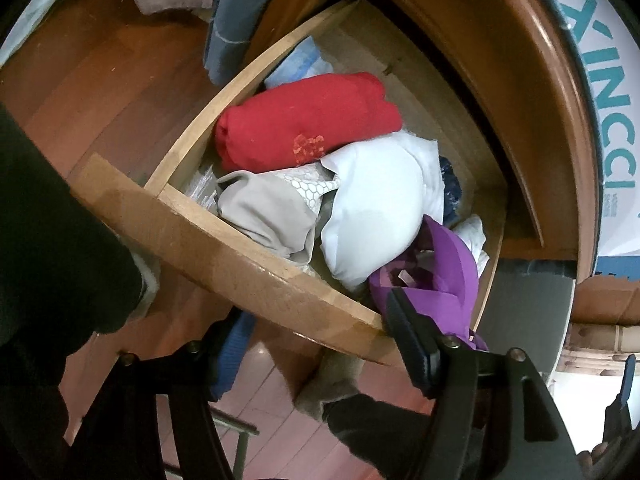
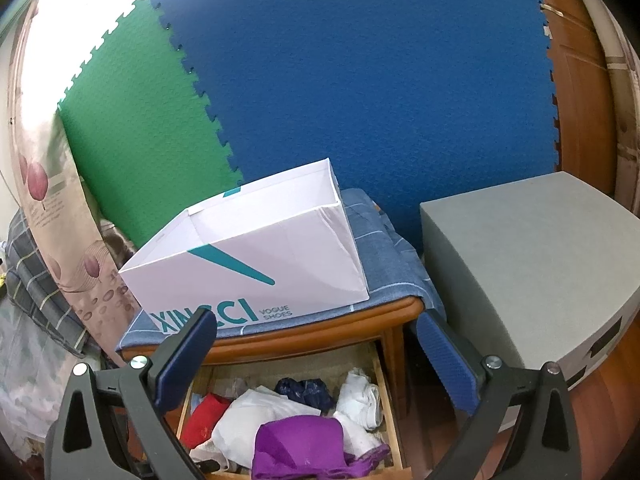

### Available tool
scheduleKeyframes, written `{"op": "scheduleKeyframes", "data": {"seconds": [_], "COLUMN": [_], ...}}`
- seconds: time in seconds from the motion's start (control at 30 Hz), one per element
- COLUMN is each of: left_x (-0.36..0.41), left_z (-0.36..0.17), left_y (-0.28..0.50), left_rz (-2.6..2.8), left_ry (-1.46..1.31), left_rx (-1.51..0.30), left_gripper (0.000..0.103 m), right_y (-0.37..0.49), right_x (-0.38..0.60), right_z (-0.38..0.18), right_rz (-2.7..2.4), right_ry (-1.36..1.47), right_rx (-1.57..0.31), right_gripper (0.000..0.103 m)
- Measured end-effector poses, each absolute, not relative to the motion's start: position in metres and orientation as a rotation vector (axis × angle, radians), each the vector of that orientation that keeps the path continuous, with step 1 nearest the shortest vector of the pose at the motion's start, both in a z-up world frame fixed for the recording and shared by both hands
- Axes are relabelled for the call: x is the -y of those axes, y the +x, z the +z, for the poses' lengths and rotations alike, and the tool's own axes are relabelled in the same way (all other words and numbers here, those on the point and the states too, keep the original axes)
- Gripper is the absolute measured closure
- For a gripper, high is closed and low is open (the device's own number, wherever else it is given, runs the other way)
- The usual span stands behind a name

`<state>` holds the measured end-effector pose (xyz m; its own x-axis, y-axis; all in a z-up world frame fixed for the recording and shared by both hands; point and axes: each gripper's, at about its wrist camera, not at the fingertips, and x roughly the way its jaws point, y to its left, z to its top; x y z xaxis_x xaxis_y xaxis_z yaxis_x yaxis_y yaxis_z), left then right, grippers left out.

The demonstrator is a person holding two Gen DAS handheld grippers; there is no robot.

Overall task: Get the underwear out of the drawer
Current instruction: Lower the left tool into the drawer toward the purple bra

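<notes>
Left wrist view looks steeply down into the open drawer [image 1: 248, 256]; my left gripper [image 1: 320, 344] hangs over the drawer's front edge; its right finger [image 1: 412, 340] touches the purple underwear [image 1: 448, 272] at the drawer's front right corner, its left finger [image 1: 236, 344] sits outside, below the drawer front; jaws fairly wide, not clamped on the purple piece as far as I can see; no earlier picture to compare. Inside the drawer: red folded garment [image 1: 304, 120] toward the back left; light blue patterned cloth [image 1: 300, 64] behind it; beige piece [image 1: 264, 212] at the front left; white padded piece [image 1: 372, 208] in the middle, touching the purple underwear; dark navy item [image 1: 450, 192] and small white cloth [image 1: 474, 236] along the right side.

Right wrist view: my right gripper [image 2: 316, 360] is held in front of the drawer [image 2: 394, 412], aimed over it at the nightstand; fingers [image 2: 188, 356] spread wide, nothing between them; purple underwear [image 2: 304, 448] lies at the drawer's front, on the white garments [image 2: 256, 412]; red garment [image 2: 204, 420] to the left, navy item [image 2: 306, 390] at the back, rolled white cloth [image 2: 358, 398] on the right. Above the drawer, the white shoebox [image 2: 248, 268] marked XINCCI stands open on a blue checked cloth [image 2: 384, 248]; grey block [image 2: 528, 264] beside the drawer's right; blue and green foam mats [image 2: 360, 80] behind.
</notes>
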<state>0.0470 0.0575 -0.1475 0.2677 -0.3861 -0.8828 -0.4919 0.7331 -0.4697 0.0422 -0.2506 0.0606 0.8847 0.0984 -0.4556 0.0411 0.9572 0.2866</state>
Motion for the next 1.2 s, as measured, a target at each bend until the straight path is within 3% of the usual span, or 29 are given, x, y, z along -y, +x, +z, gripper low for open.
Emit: {"op": "scheduleKeyframes", "data": {"seconds": [0.3,0.73,0.83,0.93,0.97,1.2], "left_x": [-0.064,-0.001,0.015,0.025,0.031,0.045], "left_z": [-0.149,-0.06,-0.039,-0.027,-0.029,-0.081], "left_y": [0.079,0.099,0.101,0.099,0.105,0.147], "left_rz": [0.067,-0.114,-0.202,-0.287,-0.313,-0.398], "left_ry": [-0.837,-0.209,-0.15,-0.167,-0.166,-0.228], "left_rx": [-1.367,-1.254,-1.221,-1.2,-1.211,-1.408], "left_gripper": [0.036,0.031,0.018,0.011,0.002,0.001], "right_y": [0.04,0.02,0.015,0.012,0.011,0.002], "right_x": [0.251,0.288,0.294,0.3,0.301,0.311], "right_z": [0.062,0.075,0.075,0.075,0.076,0.078], "right_rz": [0.026,-0.037,-0.047,-0.053,-0.053,-0.061], "right_ry": [0.297,0.312,0.316,0.325,0.327,0.328], "right_rx": [-0.483,-0.425,-0.426,-0.43,-0.429,-0.415], "right_gripper": [0.0,0.0,0.0,0.0,0.0,0.0]}}
